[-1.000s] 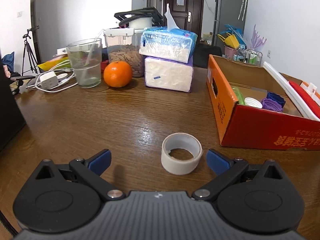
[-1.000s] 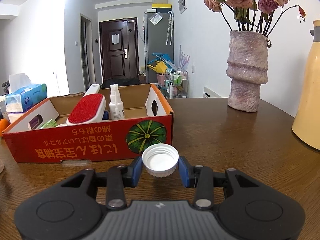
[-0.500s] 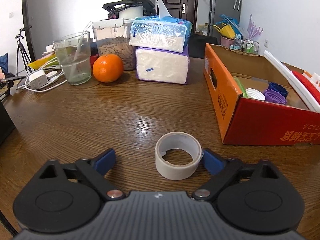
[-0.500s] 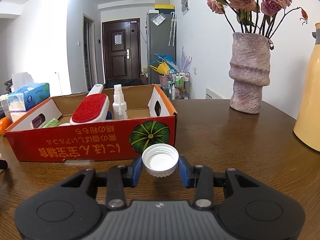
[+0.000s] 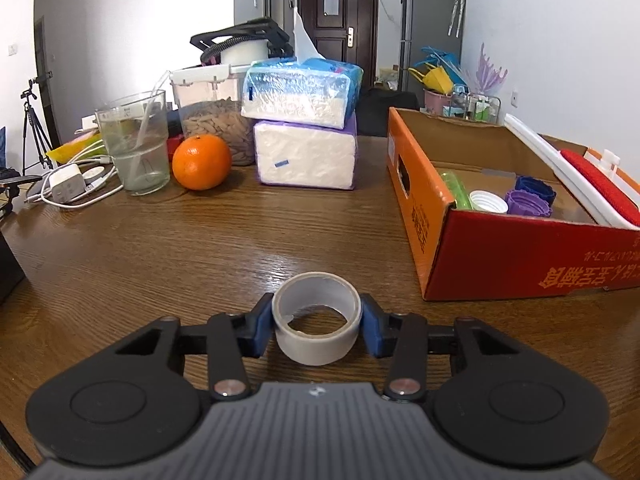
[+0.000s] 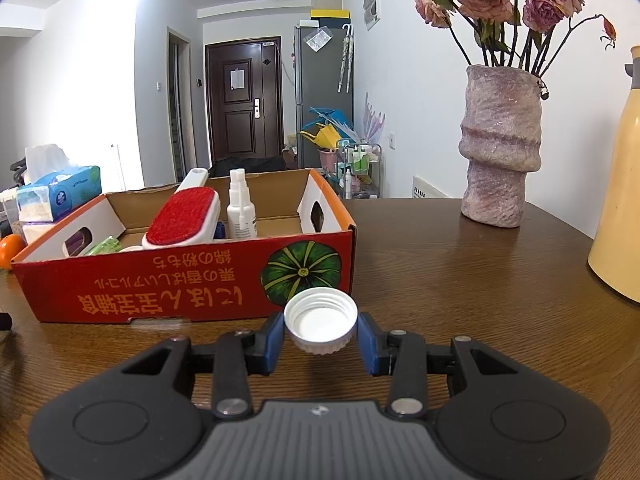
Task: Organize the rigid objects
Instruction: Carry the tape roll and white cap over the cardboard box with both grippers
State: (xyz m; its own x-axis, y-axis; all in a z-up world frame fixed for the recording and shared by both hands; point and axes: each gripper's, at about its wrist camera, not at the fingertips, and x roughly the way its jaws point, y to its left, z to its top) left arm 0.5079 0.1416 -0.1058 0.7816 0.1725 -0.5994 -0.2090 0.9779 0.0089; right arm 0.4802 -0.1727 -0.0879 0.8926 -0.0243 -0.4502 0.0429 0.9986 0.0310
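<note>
Left wrist view: the left gripper (image 5: 318, 326), jaws closing, has its blue pads (image 5: 262, 326) against both sides of a grey-white roll of adhesive tape (image 5: 317, 322), which lies flat, hole upward, on the brown wooden table (image 5: 200, 248). To the right stands an open red-and-orange cardboard box (image 5: 500, 256) containing a white screw cap, purple and blue caps (image 5: 528, 204), a green item and a red-faced white lint brush (image 5: 592, 184). Behind the tape, well apart, are an orange fruit (image 5: 202, 162), a clear glass of water (image 5: 134, 144) and two stacked tissue packs (image 5: 304, 128). Right wrist view: the right gripper (image 6: 320, 338) grips a white ribbed plastic bottle cap (image 6: 320, 324), open side up, above the table just before the box's red front wall (image 6: 180, 280); a rough pinkish stone vase with dried roses (image 6: 500, 144) stands to the right.
</note>
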